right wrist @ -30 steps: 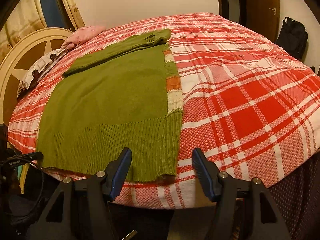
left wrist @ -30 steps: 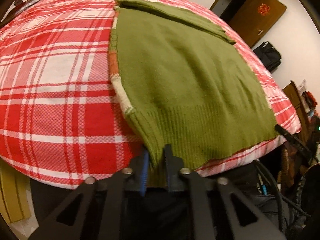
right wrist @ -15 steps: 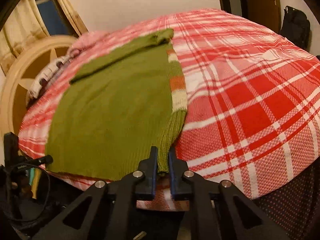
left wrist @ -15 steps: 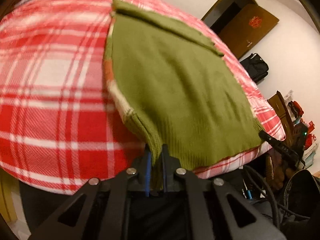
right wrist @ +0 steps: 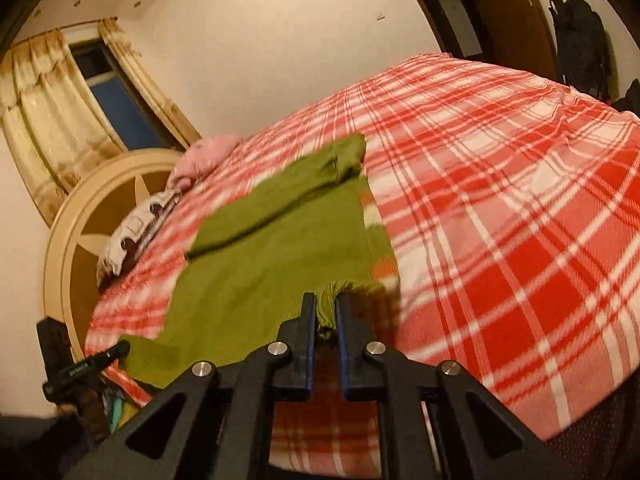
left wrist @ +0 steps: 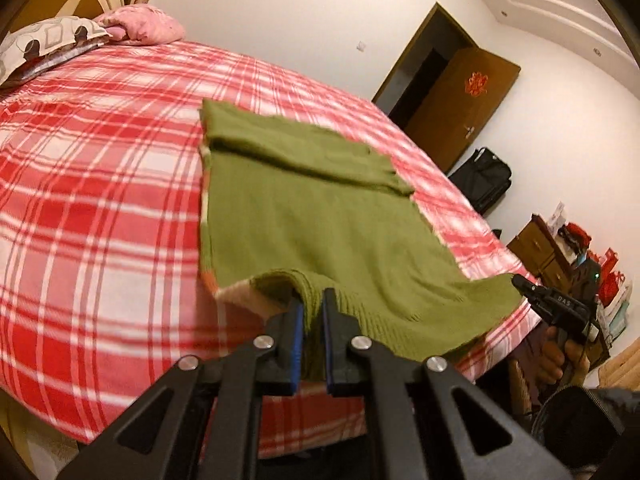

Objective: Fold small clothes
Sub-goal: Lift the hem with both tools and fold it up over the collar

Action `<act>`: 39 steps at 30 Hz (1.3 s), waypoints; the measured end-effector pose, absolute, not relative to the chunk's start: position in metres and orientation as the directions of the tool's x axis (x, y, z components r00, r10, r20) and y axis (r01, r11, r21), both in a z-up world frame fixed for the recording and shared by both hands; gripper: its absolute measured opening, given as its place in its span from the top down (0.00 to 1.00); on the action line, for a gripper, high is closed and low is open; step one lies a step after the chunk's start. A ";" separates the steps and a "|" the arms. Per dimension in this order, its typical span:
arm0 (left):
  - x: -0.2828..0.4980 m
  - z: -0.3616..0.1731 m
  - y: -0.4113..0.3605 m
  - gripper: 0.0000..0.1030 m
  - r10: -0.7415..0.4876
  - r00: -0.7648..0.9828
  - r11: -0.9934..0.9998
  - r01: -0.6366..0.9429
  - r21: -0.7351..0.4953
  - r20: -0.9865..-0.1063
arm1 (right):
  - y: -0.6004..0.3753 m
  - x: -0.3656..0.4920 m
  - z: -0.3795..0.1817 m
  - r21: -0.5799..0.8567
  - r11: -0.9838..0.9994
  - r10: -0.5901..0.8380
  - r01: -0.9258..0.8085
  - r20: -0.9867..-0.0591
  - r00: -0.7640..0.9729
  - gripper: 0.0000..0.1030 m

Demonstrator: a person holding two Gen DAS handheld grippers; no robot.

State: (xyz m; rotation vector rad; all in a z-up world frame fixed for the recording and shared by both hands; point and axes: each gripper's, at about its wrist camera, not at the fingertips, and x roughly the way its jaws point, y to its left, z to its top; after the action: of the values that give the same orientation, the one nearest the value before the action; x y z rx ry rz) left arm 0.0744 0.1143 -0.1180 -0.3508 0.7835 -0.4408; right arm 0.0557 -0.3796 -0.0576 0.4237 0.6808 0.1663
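Risks, largest first.
- Whole green sweater dragged across the red plaid bedspread rather than folded, if hem corners pulled forward faster than raised; far part lies flat with nothing pinning it.
- Uneven fold, skewed edge, if one corner carried ahead of the other; knit looks soft and stretchy, likely to sag between the two grips.
- Folded-in sleeve across the top possibly pulled loose by a tug through the body.
- Slip from a pinch: only a narrow bite of ribbed hem in each.

Grip state.
- Left gripper: clenched on near-left hem corner, ribbing bunched between blue pads.
- Right gripper: jaws just been closing; now clamped on near-right hem corner, fold of knit between them.

Garment.
- On the bed, near edge lifted off the cover at both corners, remainder flat.
- Olive knit, ribbed band at hem.
- Orange and cream stripe peeking from beneath along one side edge.
- Small patch of pale underside visible at raised left corner.
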 end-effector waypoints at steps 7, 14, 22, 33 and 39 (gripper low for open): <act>0.099 -0.104 0.109 0.92 -0.500 0.651 0.853 0.256 -0.456 -0.571 | -0.380 0.089 -0.028 0.458 0.888 0.310 -0.038 -0.536 0.786 0.95; 0.103 -0.103 0.108 0.92 -0.525 0.643 0.838 0.273 -0.473 -0.558 | -0.381 0.095 -0.036 0.434 0.901 0.301 -0.022 -0.589 0.750 0.95; 0.090 -0.111 0.112 0.92 -0.553 0.614 0.816 0.263 -0.515 -0.563 | -0.394 0.057 -0.060 0.433 0.901 0.294 0.040 -0.675 0.677 0.95; 0.079 -0.154 0.107 0.92 -0.536 0.529 0.832 0.202 -0.516 -0.658 | -0.395 0.036 -0.119 0.492 0.864 0.351 0.111 -0.745 0.567 0.34; 0.079 -0.154 0.108 0.92 -0.542 0.530 0.828 0.208 -0.520 -0.652 | -0.383 0.042 -0.123 0.399 0.911 0.287 0.102 -0.793 0.538 0.63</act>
State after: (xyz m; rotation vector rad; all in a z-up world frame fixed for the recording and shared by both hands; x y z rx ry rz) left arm 0.0790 0.1081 -0.1542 -0.4067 0.9087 -0.4630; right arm 0.0422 -0.3826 -0.1233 0.4283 1.0049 0.1145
